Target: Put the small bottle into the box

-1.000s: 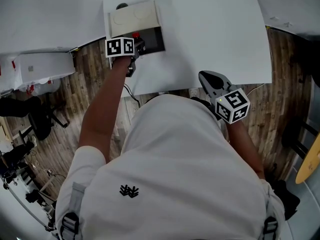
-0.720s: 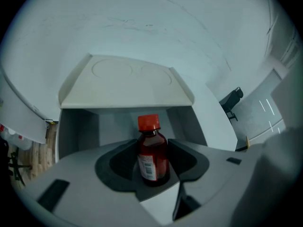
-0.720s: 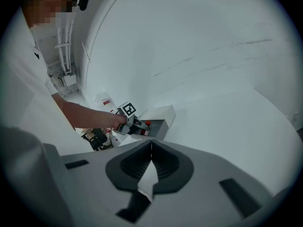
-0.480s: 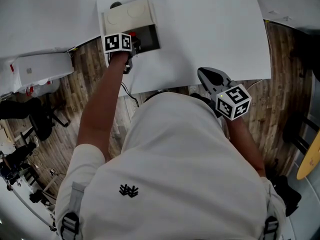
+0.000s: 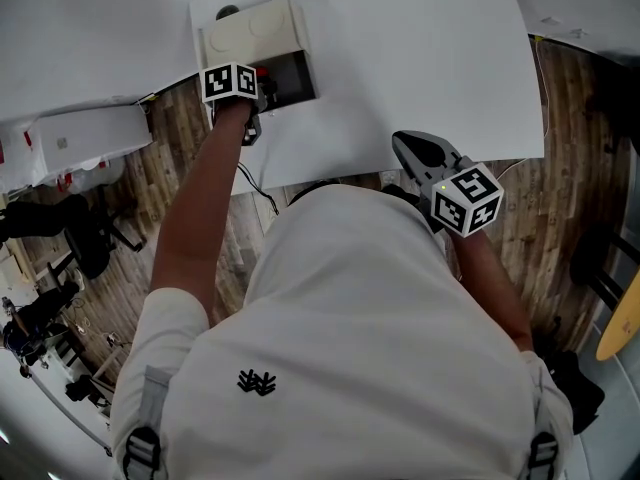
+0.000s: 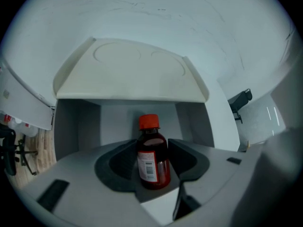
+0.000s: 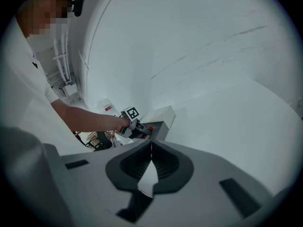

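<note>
Holding the small bottle (image 6: 154,168) tight in the left gripper (image 6: 152,151), right at the open box (image 6: 190,122). Red cap (image 6: 148,121), white label (image 6: 147,164) with a bar code, words too small to read. Right gripper (image 7: 151,145) squeezed shut, empty, well apart from the box.

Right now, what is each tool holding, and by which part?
Left tool grips the small bottle by its body; right tool shut and empty.
</note>
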A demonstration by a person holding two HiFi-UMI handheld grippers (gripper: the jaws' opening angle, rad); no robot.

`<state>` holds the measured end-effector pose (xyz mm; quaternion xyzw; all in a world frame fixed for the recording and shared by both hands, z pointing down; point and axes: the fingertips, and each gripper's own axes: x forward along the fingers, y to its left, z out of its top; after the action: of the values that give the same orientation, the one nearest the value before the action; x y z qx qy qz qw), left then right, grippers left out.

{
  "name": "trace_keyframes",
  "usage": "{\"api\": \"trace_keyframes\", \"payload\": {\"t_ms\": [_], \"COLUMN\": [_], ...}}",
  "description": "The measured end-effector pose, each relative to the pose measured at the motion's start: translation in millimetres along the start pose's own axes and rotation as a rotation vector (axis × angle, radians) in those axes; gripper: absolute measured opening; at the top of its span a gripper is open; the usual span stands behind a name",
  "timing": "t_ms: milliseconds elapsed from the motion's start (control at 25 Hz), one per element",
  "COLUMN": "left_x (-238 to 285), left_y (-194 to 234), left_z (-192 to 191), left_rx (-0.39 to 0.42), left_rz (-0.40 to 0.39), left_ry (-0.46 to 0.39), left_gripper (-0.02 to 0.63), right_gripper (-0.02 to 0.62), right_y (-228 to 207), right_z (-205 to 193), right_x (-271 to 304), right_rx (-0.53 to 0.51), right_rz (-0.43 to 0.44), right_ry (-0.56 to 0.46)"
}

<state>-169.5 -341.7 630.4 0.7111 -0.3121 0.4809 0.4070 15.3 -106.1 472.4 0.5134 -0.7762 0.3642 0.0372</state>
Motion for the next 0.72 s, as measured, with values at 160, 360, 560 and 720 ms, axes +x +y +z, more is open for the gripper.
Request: {"api": "trace_keyframes", "payload": {"t_ms": [160, 360, 560, 720], "left_x": [1.4, 2.1, 0.1, -1.9], "left_y": [-0.6, 1.2, 1.6, 1.0], "left_z": [-1.4, 0.1, -2.3, -0.5], "left_rx": [-0.016, -0.015, -0.014, -0.022], "left_rz": [-0.005, 0.006, 0.02, 0.009], "left_ry": [0.015, 0.018, 0.006, -0.017], "left_gripper": [0.213, 0.225, 0.247, 0.262], "right_gripper": [0.006, 0.006, 0.006, 0.006], "right_y": [-2.1, -5.2, -6.7, -9.7], "right_z": [-1.1, 2.4, 6.0, 8.5], "right_x": [0.3, 1.9, -0.2, 1.4], "right_rx": [0.001, -0.005, -0.018, -0.029], "right_rz": [0.015, 0.03, 0.046, 0.06], "right_ry": [0.006, 0.012, 0.021, 0.026]}}
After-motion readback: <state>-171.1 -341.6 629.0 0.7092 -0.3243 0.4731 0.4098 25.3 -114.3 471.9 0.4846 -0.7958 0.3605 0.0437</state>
